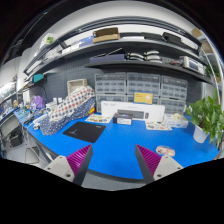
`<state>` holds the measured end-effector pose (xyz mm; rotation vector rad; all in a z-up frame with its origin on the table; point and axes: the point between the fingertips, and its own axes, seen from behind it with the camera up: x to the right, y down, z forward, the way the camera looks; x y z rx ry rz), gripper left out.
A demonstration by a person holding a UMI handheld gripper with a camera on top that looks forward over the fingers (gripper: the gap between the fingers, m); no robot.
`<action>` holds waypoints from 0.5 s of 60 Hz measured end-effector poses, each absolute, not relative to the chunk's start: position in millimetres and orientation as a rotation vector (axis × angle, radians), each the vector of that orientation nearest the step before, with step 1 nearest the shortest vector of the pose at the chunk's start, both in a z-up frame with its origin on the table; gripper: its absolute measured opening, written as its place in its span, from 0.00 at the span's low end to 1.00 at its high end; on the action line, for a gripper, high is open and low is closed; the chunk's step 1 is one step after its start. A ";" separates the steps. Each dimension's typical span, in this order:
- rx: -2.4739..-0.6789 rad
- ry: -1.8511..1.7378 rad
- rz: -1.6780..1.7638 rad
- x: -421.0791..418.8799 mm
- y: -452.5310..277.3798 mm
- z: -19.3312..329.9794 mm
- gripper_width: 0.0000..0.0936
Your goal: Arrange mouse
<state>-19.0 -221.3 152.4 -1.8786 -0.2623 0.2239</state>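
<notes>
My gripper [113,165] is open and empty, held above the near edge of a blue table [120,145]. Its magenta pads [80,158] stand wide apart. A black mouse mat [85,130] lies flat on the table beyond the left finger. A small pale rounded object [165,151], possibly the mouse, lies on the table just beyond the right finger. Nothing is between the fingers.
White boxes and equipment [130,108] line the back of the table. A patterned bundle [68,105] leans at the back left. A green plant [208,118] stands at the right. Shelves [120,45] and small-drawer cabinets [140,85] hang above.
</notes>
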 end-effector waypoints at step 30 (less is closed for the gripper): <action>-2.087 -0.074 -0.008 166.2 -173.2 23.2 0.92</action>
